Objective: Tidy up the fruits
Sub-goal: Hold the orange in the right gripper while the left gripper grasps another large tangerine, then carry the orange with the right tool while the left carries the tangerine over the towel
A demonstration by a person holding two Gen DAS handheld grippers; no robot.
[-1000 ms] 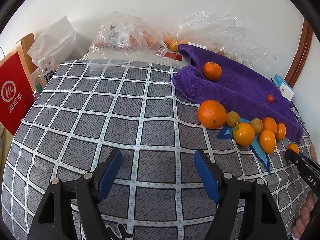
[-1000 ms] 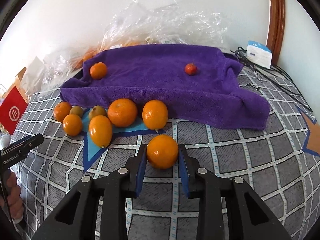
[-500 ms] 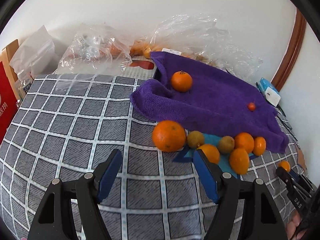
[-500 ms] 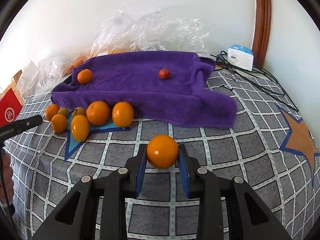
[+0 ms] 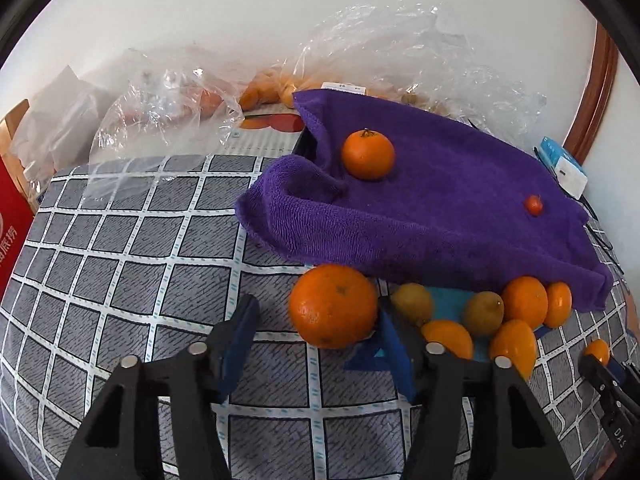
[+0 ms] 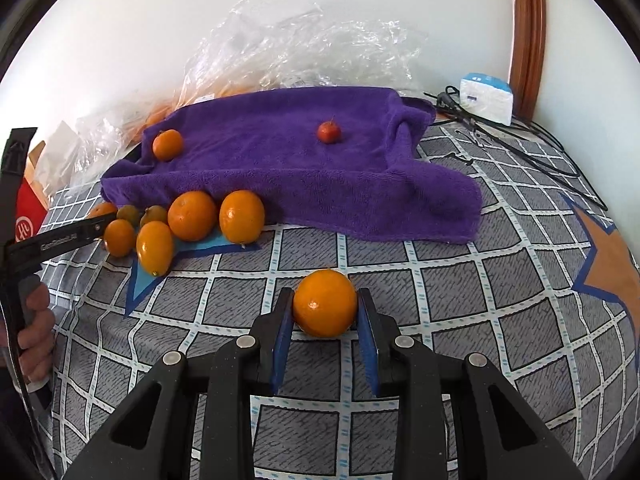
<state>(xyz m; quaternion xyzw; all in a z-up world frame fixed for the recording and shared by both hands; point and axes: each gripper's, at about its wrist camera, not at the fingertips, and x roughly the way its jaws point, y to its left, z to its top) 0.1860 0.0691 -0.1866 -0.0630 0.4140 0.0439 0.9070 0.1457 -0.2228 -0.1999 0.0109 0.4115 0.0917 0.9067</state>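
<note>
While clamping orange: R gripper.

Oranges are clustering at the purple towel's front edge; one orange is sitting apart.

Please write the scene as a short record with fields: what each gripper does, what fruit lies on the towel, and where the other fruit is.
left gripper: open, jaws around the big orange
right gripper: shut on a small orange
purple towel: holds one mandarin and one small red fruit
fruit pile: on the checked cloth at the towel's front edge
background: clear plastic bags
</note>
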